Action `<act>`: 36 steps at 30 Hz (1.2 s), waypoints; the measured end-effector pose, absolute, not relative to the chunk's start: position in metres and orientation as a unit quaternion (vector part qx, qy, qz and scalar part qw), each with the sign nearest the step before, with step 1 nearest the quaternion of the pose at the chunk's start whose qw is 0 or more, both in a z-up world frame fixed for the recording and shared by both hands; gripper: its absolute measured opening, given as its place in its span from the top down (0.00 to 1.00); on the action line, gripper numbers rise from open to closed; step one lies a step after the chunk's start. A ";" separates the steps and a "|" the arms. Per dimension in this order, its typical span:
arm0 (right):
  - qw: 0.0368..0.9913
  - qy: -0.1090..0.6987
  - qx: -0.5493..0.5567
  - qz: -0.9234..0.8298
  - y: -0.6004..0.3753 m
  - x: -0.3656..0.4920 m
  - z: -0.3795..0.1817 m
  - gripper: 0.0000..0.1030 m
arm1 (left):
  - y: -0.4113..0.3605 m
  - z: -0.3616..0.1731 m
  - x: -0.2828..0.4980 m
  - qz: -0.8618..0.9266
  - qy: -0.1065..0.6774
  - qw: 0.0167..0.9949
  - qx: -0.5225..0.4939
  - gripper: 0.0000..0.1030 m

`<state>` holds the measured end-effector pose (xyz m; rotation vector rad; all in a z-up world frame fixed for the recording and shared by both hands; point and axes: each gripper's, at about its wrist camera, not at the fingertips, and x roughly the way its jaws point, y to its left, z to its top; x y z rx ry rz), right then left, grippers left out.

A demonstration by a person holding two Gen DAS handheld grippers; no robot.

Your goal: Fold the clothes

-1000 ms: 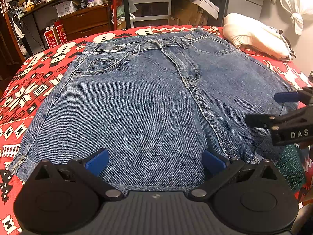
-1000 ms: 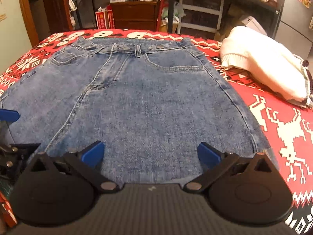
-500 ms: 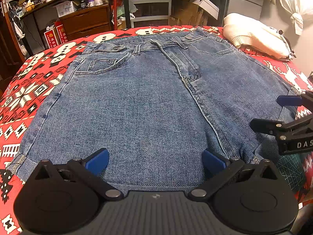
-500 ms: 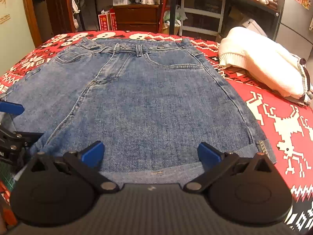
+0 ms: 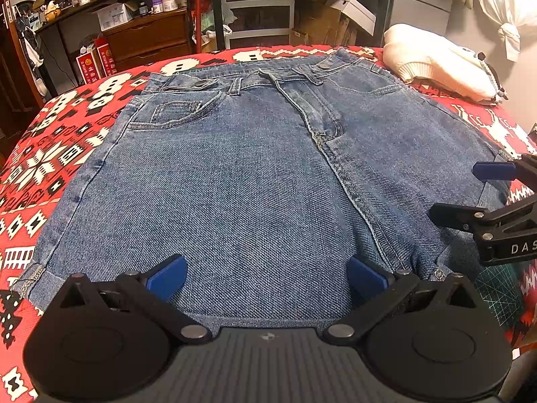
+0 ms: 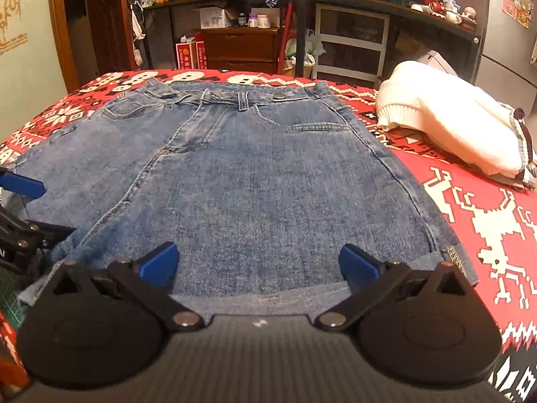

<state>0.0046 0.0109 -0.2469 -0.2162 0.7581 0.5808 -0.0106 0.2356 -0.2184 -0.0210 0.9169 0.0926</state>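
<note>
The shorts lie flat, front up, on the red patterned cloth, waistband at the far side, near hem under both tools. The left gripper and right gripper hover at that hem, jaws spread wide and holding nothing. A good fold probably means pinching each cuff corner squarely and lifting both evenly toward the waistband. The hem directly below each tool is hidden, and whether the pads touch the denim is unclear; a white sweater lies at the right

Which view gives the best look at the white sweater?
The right wrist view: the white sweater lies large beside the denim shorts, ribbed hem clear. The left wrist view shows it smaller, far right.
</note>
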 end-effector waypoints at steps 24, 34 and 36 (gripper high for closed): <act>0.849 0.322 -0.184 0.377 0.072 0.005 -0.231 0.82 | 0.235 -0.219 -0.011 0.045 0.440 0.897 -0.010 0.00; 0.844 0.323 -0.193 0.381 0.052 -0.013 -0.236 0.82 | 0.235 -0.219 -0.011 0.045 0.440 0.897 -0.010 0.00; 0.844 0.330 -0.186 0.381 0.044 -0.014 -0.235 0.82 | 0.235 -0.219 -0.011 0.045 0.439 0.897 -0.009 0.00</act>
